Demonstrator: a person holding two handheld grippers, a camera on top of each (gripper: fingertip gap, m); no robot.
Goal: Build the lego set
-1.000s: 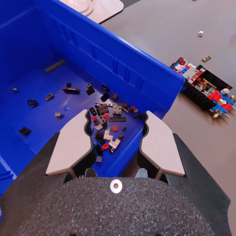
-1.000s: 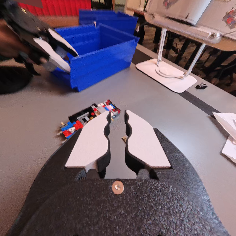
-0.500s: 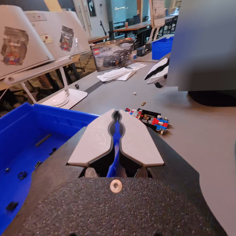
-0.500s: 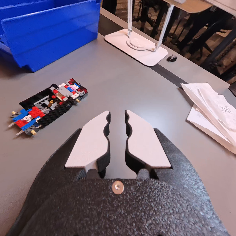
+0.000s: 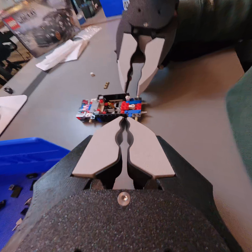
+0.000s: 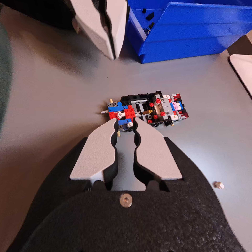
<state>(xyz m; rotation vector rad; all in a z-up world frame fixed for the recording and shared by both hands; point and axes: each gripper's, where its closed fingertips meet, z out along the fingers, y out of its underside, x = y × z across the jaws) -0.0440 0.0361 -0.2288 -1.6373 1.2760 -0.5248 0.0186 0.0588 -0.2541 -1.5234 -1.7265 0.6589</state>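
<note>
The part-built lego car, black with red, blue and grey bricks, lies flat on the grey table; it also shows in the right wrist view. My left gripper is shut, its tips just above the car's near black edge; I cannot see any piece between them. It hangs above the table in the right wrist view. My right gripper is open a little, its fingers either side of the car's blue and red end. In the left wrist view its tips stand at the car's far edge.
A blue bin with loose pieces stands left of the car. A tan plate and a small white piece lie beyond the car. A white stand base, papers and the set's box lie further off. My right fingertips sit around 8 cm from my left ones. To the tan plate: right tips about 10 cm, left tips about 20 cm.
My left gripper was open over the bin's pieces, then shut and swung out to the car. My right gripper has moved in over the car's red and blue end, its gap unchanged.
</note>
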